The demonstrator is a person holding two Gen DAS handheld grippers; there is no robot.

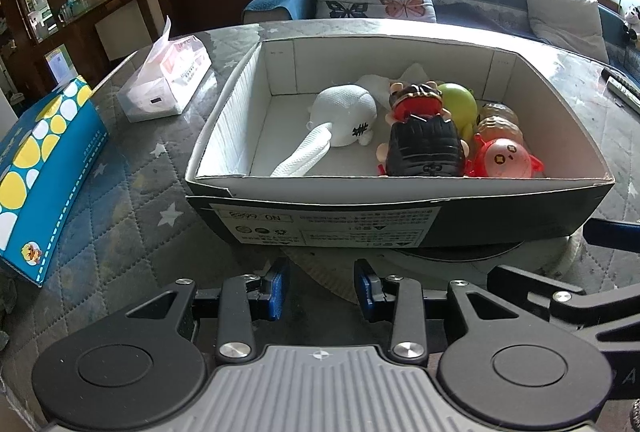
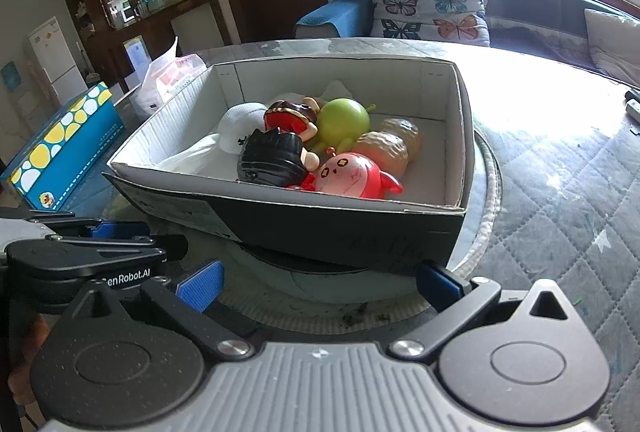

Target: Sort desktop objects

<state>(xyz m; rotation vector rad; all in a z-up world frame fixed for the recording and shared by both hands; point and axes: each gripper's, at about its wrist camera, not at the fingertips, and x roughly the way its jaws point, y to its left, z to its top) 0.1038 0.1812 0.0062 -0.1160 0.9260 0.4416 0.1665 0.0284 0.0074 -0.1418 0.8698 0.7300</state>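
Blue tissue box (image 1: 44,168) has yellow and white spots.

From my right wrist camera I see the right gripper (image 2: 320,286) with its blue-padded fingers (image 2: 200,290) spread wide, holding nothing, just short of the black cardboard box with a white inside (image 2: 456,136). In the box lie a black-haired doll head (image 2: 272,158), a pink-and-red round toy (image 2: 352,174), a green ball-shaped toy (image 2: 344,120) and a white mesh cap (image 2: 236,124). The left gripper (image 2: 100,244) sits at my lower left. A blue tissue box with yellow and white dots (image 2: 64,148) stands left of the box.
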